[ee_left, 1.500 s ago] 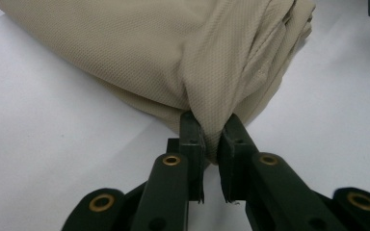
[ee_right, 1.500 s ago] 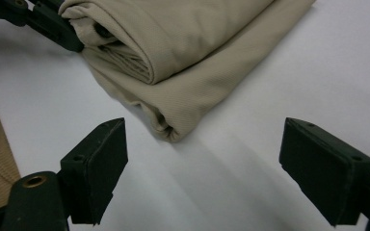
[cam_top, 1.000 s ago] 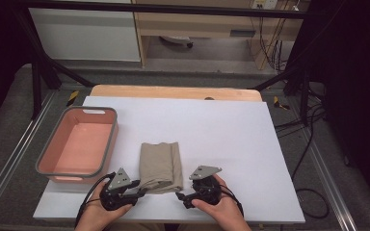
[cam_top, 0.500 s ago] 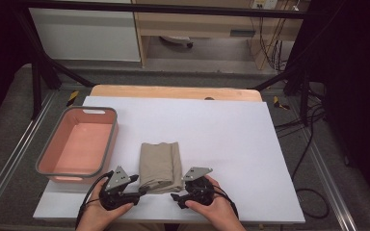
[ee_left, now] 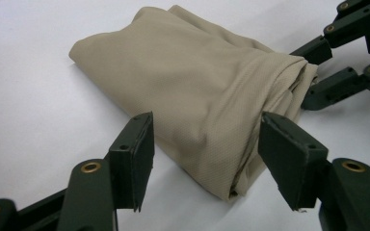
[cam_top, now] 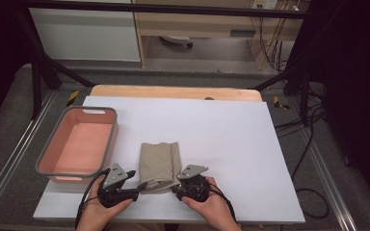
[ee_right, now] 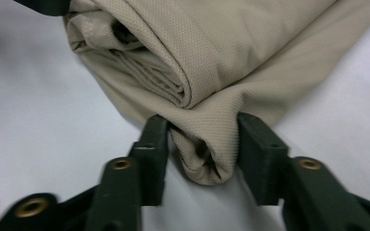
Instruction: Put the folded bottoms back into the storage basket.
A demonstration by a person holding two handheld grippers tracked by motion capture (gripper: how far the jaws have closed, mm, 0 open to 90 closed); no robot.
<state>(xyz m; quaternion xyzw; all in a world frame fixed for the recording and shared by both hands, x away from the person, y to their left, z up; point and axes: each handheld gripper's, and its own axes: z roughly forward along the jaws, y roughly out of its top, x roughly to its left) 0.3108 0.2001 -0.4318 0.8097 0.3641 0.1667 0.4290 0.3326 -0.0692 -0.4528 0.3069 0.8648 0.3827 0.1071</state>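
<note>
folded beige cloth (cam_top: 159,166) lying flat on the white table (cam_top: 231,139), just right of the pink bin (cam_top: 77,144), with its near edge toward the person. soft, light, limp; several loose layers stacked at the near fold, likely to slide apart or droop if lifted by a single ply. not fragile, not slippery, the fine weave giving the pads some bite. best taken at the two near corners, through the whole thickness of the fold. right gripper (ee_right: 202,144) at the cloth's near right corner, jaws just been closing, pads now pinching the bunched fold between them. left gripper (ee_left: 204,144) at the cloth's near left corner, jaws just been opening, standing partly apart astride the corner, pads not pressing on it, nothing held.
</note>
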